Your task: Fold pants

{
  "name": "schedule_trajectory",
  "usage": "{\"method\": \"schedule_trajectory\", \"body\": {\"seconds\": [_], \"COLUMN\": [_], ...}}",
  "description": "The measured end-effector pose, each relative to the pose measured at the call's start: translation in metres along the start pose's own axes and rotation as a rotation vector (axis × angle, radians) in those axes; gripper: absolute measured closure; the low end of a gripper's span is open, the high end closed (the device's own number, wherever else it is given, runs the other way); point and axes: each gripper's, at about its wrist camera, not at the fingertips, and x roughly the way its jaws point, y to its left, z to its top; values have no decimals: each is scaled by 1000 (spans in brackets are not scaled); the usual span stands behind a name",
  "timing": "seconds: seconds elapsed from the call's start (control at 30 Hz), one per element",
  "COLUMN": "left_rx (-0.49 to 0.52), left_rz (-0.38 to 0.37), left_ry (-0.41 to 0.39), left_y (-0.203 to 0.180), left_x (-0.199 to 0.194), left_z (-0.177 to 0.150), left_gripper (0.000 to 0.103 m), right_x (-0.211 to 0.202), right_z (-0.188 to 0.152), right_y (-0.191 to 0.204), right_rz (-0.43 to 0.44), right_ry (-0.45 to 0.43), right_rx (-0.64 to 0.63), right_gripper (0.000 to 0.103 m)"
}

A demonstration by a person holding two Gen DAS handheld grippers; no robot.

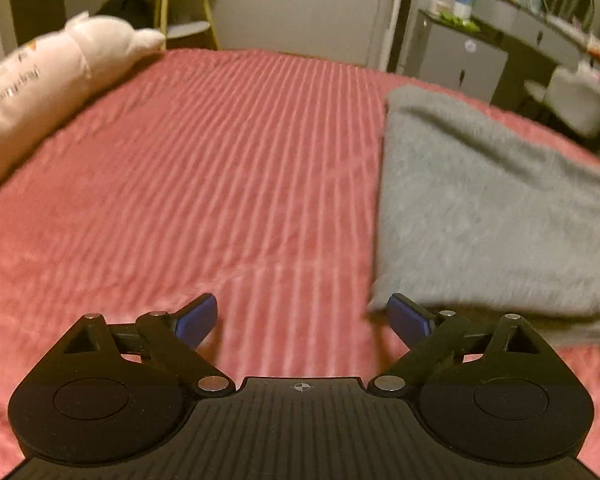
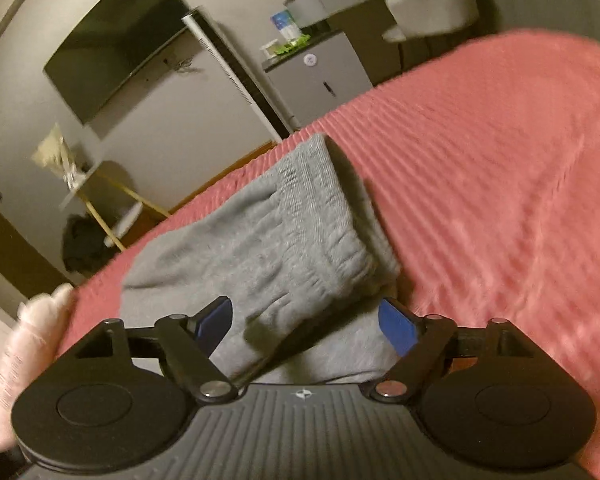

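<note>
The grey pants (image 1: pixel 492 208) lie folded on the pink ribbed bedspread (image 1: pixel 220 168), at the right of the left wrist view. My left gripper (image 1: pixel 302 318) stands open over bare bedspread, its right blue pad next to the fold's near corner, nothing between the pads. In the right wrist view the pants (image 2: pixel 260 248) lie as a folded stack with the ribbed waistband (image 2: pixel 328 232) on top. My right gripper (image 2: pixel 306 326) is open just above the near end of the stack, the pads apart from the cloth.
A long white plush pillow (image 1: pixel 48 80) lies along the bed's left side. Beyond the bed stand a yellow-legged side table (image 1: pixel 180 8), a grey cabinet (image 1: pixel 456 60) and a dresser with a mirror (image 1: pixel 560 12). A wall-mounted television (image 2: pixel 116 60) hangs on the far wall.
</note>
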Motion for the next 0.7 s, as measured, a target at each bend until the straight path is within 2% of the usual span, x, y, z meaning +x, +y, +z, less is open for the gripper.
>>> {"method": "schedule_trajectory", "body": {"seconds": [0.07,0.1,0.17,0.23,0.3,0.4,0.47,0.53,0.6,0.7], "left_rx": [20,9,-43,-82,-94,-116,-121,-121,-117,-107], "left_rz": [22,19,-4,-1,33,44,56,64,64,41], "left_ry": [1,3,25,50,60,63,66,64,57,45], "left_y": [5,9,15,20,22,25,25,25,25,22], "left_x": [0,1,5,6,9,14,17,19,19,20], "left_z": [-6,-8,-13,-14,-13,-13,-14,-15,-17,-13], "left_gripper": [7,7,7,7,7,7,7,7,7,7], "right_x": [3,4,15,25,33,40,44,45,39,25], "right_z": [1,-1,-3,-7,-12,-11,-10,-9,-12,-13], "right_y": [-2,-2,-7,-11,-12,-7,1,10,21,26], "right_rz": [9,19,35,38,45,54,31,3,-12,39], "right_ry": [-12,-8,19,49,50,41,42,34,-2,-58], "right_rx": [38,53,117,168,186,193,165,112,50,50], "right_gripper": [36,37,47,47,47,48,70,84,89,90]}}
